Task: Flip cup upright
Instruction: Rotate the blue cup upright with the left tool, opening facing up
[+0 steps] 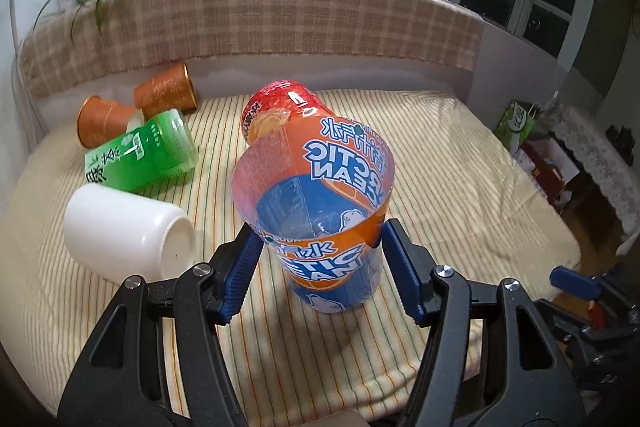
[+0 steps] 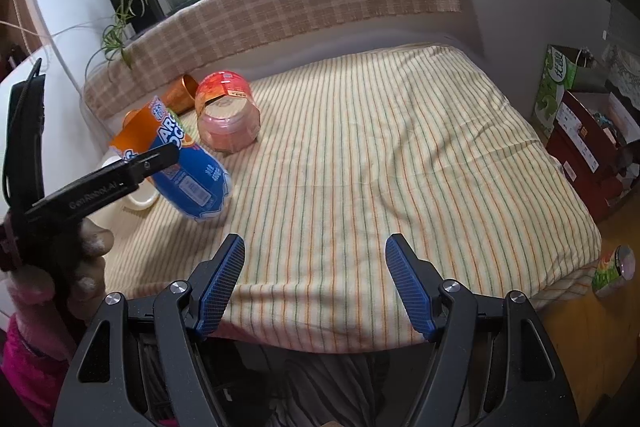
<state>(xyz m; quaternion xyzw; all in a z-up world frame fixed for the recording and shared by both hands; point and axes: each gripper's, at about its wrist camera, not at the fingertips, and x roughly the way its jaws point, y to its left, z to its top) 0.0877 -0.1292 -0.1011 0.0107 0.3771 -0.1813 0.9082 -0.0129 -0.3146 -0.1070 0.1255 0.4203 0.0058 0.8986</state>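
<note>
the left tongs [image 1: 320, 255] clench the orange-and-blue cup [image 1: 316, 195], tilted mid-flip above the bed [image 1: 440, 163]; next, level it and set its base down. right tongs [image 2: 316, 283] hang released.

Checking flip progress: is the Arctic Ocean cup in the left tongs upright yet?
Not yet. The Arctic Ocean cup, clamped in the left tongs, is tilted with its base above the striped cloth and its open mouth toward the left camera.

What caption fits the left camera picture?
Left gripper clamps a blue-and-orange plastic cup above the striped cloth.
</note>
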